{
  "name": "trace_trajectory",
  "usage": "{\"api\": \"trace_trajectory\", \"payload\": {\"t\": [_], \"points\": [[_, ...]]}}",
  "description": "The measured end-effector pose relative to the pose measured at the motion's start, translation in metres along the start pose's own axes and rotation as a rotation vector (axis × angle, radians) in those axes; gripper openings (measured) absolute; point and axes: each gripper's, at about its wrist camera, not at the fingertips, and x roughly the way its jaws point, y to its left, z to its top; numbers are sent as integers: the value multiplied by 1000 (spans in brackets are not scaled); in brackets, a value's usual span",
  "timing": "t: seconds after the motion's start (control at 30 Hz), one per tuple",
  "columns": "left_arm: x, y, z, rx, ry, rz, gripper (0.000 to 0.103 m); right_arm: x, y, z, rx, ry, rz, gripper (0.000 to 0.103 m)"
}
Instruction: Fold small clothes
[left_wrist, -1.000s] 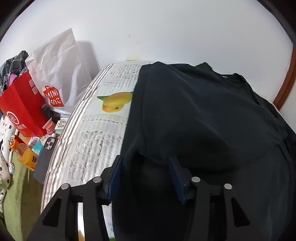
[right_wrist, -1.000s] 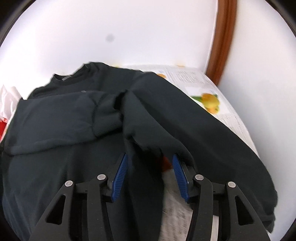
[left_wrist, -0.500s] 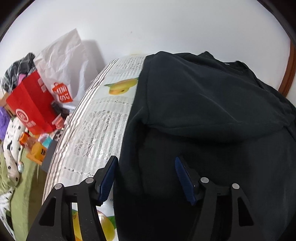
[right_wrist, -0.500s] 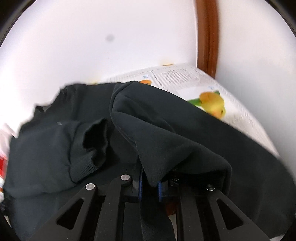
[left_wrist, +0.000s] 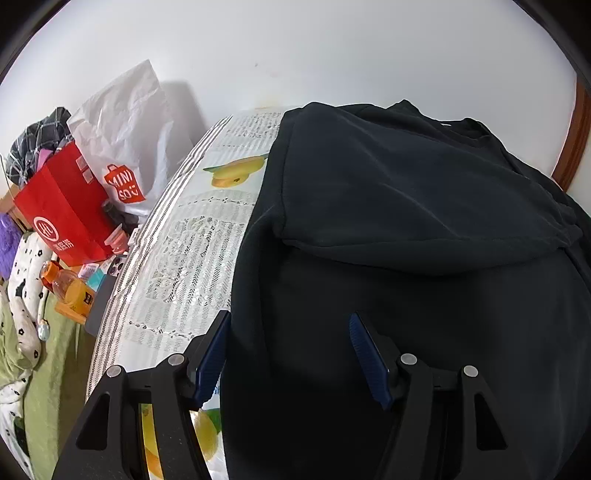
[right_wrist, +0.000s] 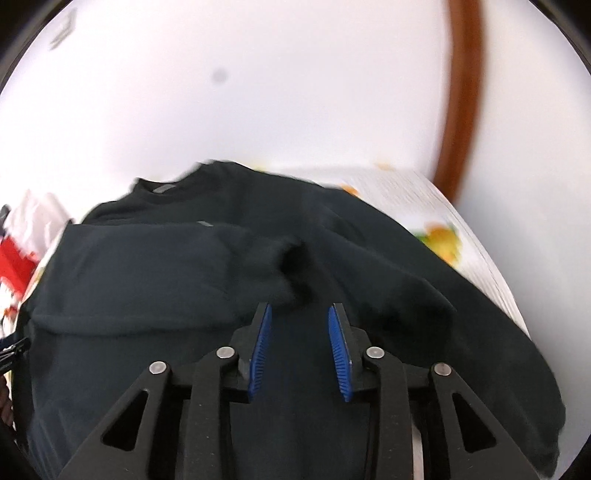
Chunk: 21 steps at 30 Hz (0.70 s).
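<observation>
A dark navy long-sleeved top lies on a table covered with a fruit-print cloth. Its left sleeve is folded across the chest. In the right wrist view the top shows both sleeves folded inward, the cuffs meeting near the middle. My left gripper is open and empty above the top's lower left edge. My right gripper is open and empty above the top's lower middle, just short of the cuffs.
Left of the table stand a red paper bag, a white Miniso bag, an orange bottle and a phone. A white wall runs behind the table, with a brown wooden frame at the right.
My right gripper let go of the right sleeve, which now lies folded across the top, and opened. My left gripper drew back toward the hem, still open.
</observation>
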Motion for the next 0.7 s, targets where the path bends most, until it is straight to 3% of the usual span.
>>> {"api": "trace_trajectory", "payload": {"t": [0.1, 0.27, 0.3, 0.33, 0.43, 0.7], "points": [[-1, -2, 0, 6, 3, -2, 63, 35, 11, 17, -18, 33, 13, 33], [-4, 0, -3, 5, -3, -27, 63, 87, -14, 21, 102, 124, 67, 33], [-4, 1, -3, 7, -4, -28, 63, 90, -19, 19, 126, 134, 99, 27], [-3, 1, -4, 10, -2, -27, 63, 89, -23, 17, 142, 138, 132, 9], [0, 2, -5, 7, 1, -31, 63, 77, -36, 11, 155, 110, 165, 0], [0, 2, -6, 5, -7, -34, 64, 57, -44, 6, 173, 98, 158, 3]]}}
